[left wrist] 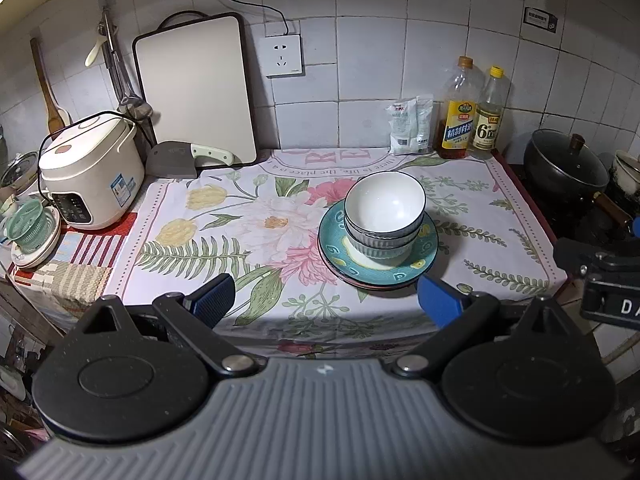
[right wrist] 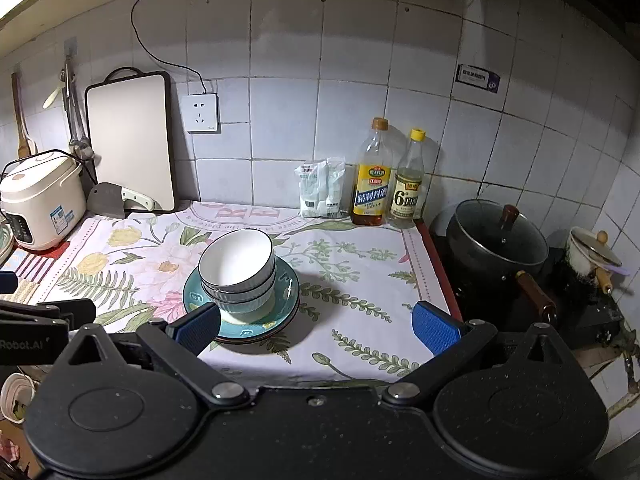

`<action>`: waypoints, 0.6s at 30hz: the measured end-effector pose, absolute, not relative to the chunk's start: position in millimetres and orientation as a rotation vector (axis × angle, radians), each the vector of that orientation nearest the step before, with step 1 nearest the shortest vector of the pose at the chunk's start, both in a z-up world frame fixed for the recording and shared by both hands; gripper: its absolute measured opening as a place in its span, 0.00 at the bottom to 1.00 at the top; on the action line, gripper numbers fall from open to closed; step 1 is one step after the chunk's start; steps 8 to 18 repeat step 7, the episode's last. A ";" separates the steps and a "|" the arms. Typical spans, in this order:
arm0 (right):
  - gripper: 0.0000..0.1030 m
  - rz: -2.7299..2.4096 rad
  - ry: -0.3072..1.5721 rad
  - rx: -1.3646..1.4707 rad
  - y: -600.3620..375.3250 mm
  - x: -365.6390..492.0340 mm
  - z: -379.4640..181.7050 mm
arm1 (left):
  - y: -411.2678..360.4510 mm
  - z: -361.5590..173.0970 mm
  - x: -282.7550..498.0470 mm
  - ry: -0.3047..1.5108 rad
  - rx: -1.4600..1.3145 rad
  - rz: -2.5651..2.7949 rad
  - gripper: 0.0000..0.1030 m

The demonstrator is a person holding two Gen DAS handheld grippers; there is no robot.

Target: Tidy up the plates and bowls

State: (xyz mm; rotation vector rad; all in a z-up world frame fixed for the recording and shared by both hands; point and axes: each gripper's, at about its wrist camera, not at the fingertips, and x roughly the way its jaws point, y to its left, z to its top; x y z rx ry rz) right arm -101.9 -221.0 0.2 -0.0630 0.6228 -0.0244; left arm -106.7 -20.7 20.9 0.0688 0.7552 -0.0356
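Three white ribbed bowls (left wrist: 384, 216) are nested in one stack on a teal plate (left wrist: 332, 240), which lies on a pinkish plate beneath it, on the floral cloth. The same stack of bowls (right wrist: 238, 268) and teal plate (right wrist: 288, 284) show in the right wrist view. My left gripper (left wrist: 326, 302) is open and empty, hanging at the counter's front edge, just in front of the stack. My right gripper (right wrist: 316, 326) is open and empty, to the right front of the stack, its left finger pad (right wrist: 200, 328) overlapping the plate's rim in view.
A rice cooker (left wrist: 90, 172), cleaver (left wrist: 176, 158) and cutting board (left wrist: 196, 88) stand at the back left. Two bottles (left wrist: 456, 116) and salt bags (left wrist: 410, 124) line the back wall. A black lidded pot (right wrist: 496, 244) sits on the stove at right.
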 end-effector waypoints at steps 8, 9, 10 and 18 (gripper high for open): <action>1.00 -0.030 0.641 -0.059 -220.9 -101.3 -2.4 | -18.0 20.7 -106.3 0.761 0.054 -0.033 0.96; 1.00 -0.030 0.641 -0.059 -220.9 -101.3 -2.4 | -18.0 20.7 -106.3 0.761 0.054 -0.033 0.96; 1.00 -0.030 0.641 -0.059 -220.9 -101.3 -2.4 | -18.0 20.7 -106.3 0.761 0.054 -0.033 0.96; 1.00 -0.030 0.641 -0.059 -220.9 -101.3 -2.4 | -18.0 20.7 -106.3 0.761 0.054 -0.033 0.96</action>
